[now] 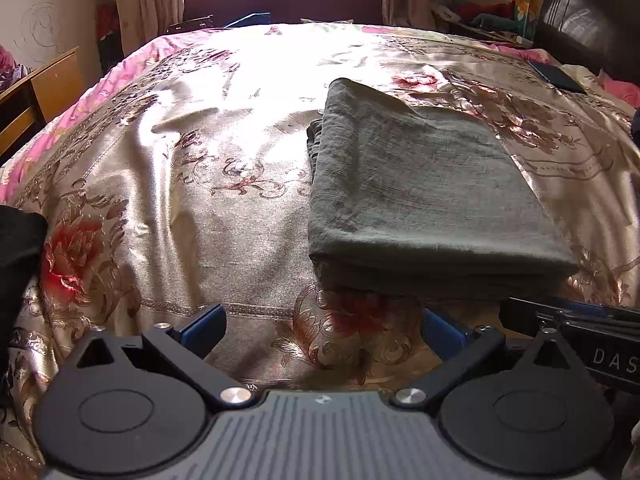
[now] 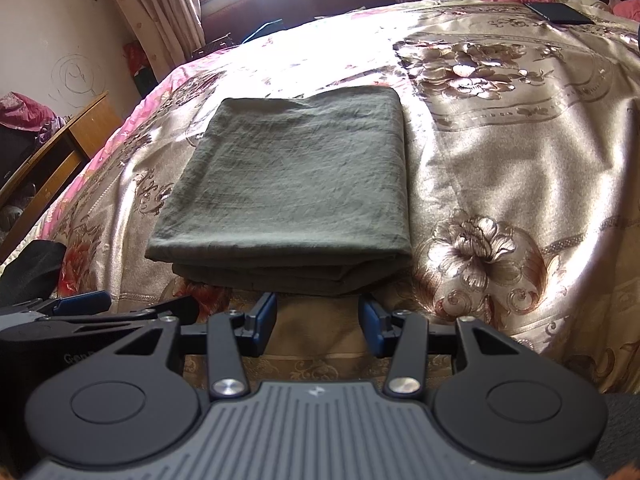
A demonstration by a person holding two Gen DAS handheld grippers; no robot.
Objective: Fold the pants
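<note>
The olive-green pants [image 1: 424,196] lie folded into a thick rectangular stack on the flowered bedspread, flat and several layers deep. In the right wrist view the same pants [image 2: 288,188] sit straight ahead of my right gripper [image 2: 318,320], whose blue pads stand apart just short of the near folded edge with nothing between them. My left gripper [image 1: 324,334] hovers over bare bedspread to the left of the stack, jaws wide apart and empty. The right gripper's tip [image 1: 560,312] shows at the right edge of the left wrist view.
The gold floral bedspread [image 1: 200,200] covers the bed, with a pink edge on the left. A dark flat object [image 2: 560,12] lies far right near the headboard. A wooden desk [image 1: 44,92] stands left of the bed. Black fabric [image 1: 16,280] hangs at the near left.
</note>
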